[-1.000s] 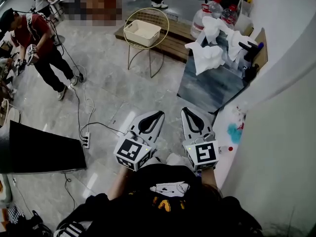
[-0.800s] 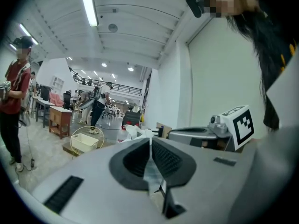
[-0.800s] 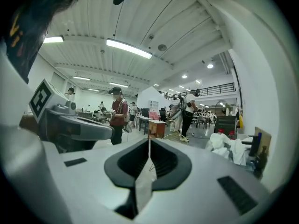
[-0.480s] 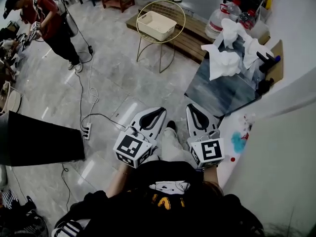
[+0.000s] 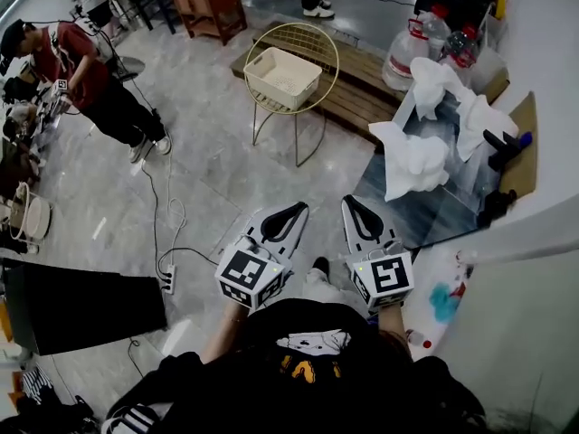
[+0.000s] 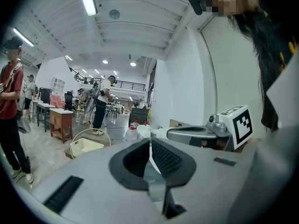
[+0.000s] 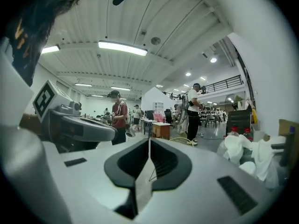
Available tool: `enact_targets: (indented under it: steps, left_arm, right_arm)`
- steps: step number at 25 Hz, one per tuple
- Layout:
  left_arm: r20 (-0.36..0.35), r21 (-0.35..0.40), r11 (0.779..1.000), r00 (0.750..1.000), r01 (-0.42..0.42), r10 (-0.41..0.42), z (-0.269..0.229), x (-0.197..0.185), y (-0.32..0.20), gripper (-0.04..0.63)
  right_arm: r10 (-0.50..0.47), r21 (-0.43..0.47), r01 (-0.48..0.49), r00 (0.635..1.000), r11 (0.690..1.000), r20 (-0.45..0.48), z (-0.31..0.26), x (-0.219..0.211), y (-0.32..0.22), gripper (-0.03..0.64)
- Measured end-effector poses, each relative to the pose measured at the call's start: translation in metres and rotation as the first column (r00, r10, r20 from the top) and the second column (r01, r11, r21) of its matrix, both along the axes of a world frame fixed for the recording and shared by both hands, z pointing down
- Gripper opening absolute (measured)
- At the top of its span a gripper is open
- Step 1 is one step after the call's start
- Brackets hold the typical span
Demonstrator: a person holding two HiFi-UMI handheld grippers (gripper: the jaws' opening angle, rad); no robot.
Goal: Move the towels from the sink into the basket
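Observation:
Several white towels [image 5: 412,158] are heaped on the grey sink [image 5: 425,208] at the right wall, some draped over its near edge. They also show at the right of the right gripper view as towels [image 7: 254,158]. The white basket [image 5: 282,75] rests on a gold wire stand, left of the sink and further off; it appears small in the left gripper view as the basket [image 6: 86,146]. My left gripper [image 5: 299,208] and right gripper [image 5: 347,201] are held side by side over the floor, short of the sink. Both are shut and hold nothing, as the left gripper [image 6: 149,140] and right gripper [image 7: 149,140] show.
A person in a red shirt [image 5: 86,70] stands at the far left. Water bottles [image 5: 412,48] and a wooden pallet [image 5: 357,93] lie behind the basket stand. A power strip [image 5: 167,279] with cables and a black panel [image 5: 81,301] are on the floor at left.
Both grippers have moved forward together, still shut. The sink, towels and basket now appear nearer and lower in the head view.

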State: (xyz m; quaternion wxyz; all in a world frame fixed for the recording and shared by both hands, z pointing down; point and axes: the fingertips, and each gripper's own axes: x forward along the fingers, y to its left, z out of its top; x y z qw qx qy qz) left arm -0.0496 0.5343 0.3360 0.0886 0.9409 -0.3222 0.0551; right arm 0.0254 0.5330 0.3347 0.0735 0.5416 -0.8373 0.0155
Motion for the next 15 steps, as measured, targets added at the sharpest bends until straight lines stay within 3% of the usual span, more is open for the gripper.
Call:
enact_targets:
  steps: [7, 11, 15]
  left_arm:
    - [0.044, 0.047, 0.999, 0.999, -0.016, 0.014, -0.011, 0.06, -0.088, 0.02]
    - [0.081, 0.004, 1.0, 0.997, -0.013, 0.013, -0.004, 0.07, -0.109, 0.02]
    - [0.073, -0.021, 0.999, 0.996, -0.047, 0.049, -0.003, 0.088, -0.126, 0.02]
  right_arm:
    - [0.012, 0.008, -0.012, 1.0, 1.0, -0.009, 0.007, 0.059, -0.086, 0.012]
    - [0.017, -0.007, -0.017, 0.999, 1.0, 0.033, 0.015, 0.071, -0.108, 0.012]
    - [0.047, -0.018, -0.046, 0.997, 0.999, 0.054, 0.021, 0.087, -0.123, 0.012]
